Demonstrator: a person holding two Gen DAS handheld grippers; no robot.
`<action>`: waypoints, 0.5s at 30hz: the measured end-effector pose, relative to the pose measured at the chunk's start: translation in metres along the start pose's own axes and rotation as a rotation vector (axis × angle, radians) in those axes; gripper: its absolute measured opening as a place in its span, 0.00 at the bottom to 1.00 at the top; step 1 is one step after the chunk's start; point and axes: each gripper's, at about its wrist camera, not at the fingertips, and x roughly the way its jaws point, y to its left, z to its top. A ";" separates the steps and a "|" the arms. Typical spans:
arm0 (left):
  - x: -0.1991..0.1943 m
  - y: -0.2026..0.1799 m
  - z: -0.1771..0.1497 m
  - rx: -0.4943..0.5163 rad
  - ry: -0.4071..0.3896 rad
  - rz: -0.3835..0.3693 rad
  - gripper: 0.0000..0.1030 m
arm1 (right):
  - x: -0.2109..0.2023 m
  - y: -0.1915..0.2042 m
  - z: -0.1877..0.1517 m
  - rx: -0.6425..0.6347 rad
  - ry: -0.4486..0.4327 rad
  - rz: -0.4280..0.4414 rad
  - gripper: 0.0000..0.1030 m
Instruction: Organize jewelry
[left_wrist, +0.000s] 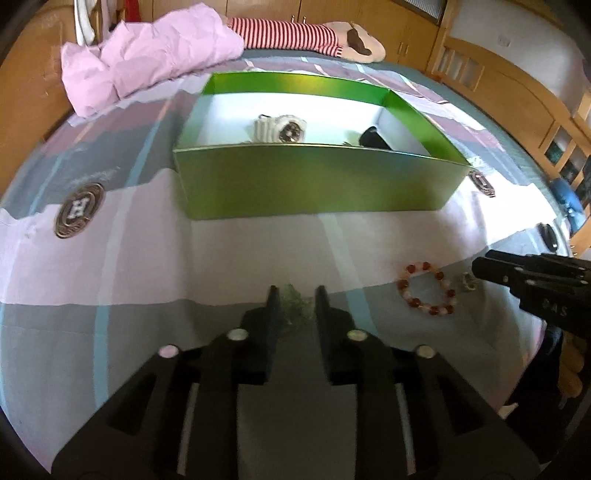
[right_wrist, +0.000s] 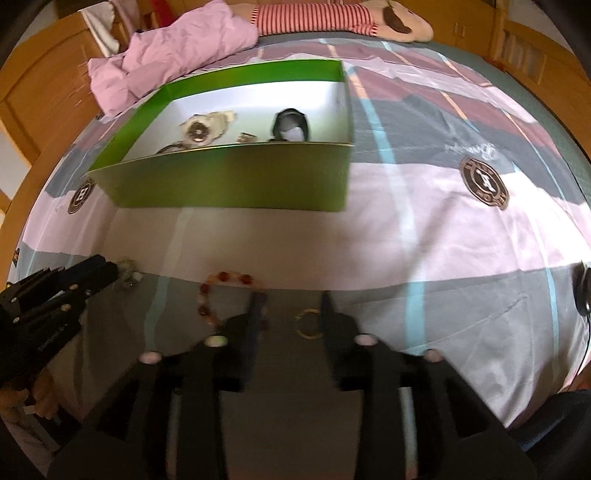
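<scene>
Although the near wall of the green open-topped cardboard box (left_wrist: 314, 181) hides part of its white floor, a white chunky wristwatch (left_wrist: 280, 127) and a black curled band (left_wrist: 373, 138) show inside it, and the right wrist view adds small metallic pieces by the near wall that are too blurred to name. Between the left tongs (left_wrist: 295, 295), whose jaws stand apart, lies a greenish translucent bracelet (left_wrist: 295, 308), partly hidden by the fingers; whether they touch it cannot be told. Just to its right on the bed lies a red and white beaded bracelet (left_wrist: 426, 290), with a small pale trinket (left_wrist: 468, 281) beside it, hard to make out. The right tongs (right_wrist: 290, 299) are held low over the grey band of the pink and grey striped bedsheet (right_wrist: 424, 240), jaws spread, a thin gold ring-shaped bangle (right_wrist: 308, 324) lying between them; the left finger covers part of the beaded bracelet. Open sheet lies between the jewelry and the box. A pink quilted blanket (left_wrist: 147, 51) sits near the far edge, beyond the box.
</scene>
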 end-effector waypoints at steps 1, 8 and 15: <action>0.000 0.000 0.000 0.003 -0.001 0.004 0.32 | 0.001 0.004 0.000 -0.008 -0.003 0.009 0.37; 0.004 -0.003 -0.003 0.025 0.007 0.039 0.33 | 0.016 0.019 0.000 -0.050 -0.009 0.003 0.38; 0.010 -0.008 -0.004 0.056 0.014 0.064 0.43 | 0.035 0.029 0.000 -0.081 0.027 -0.014 0.38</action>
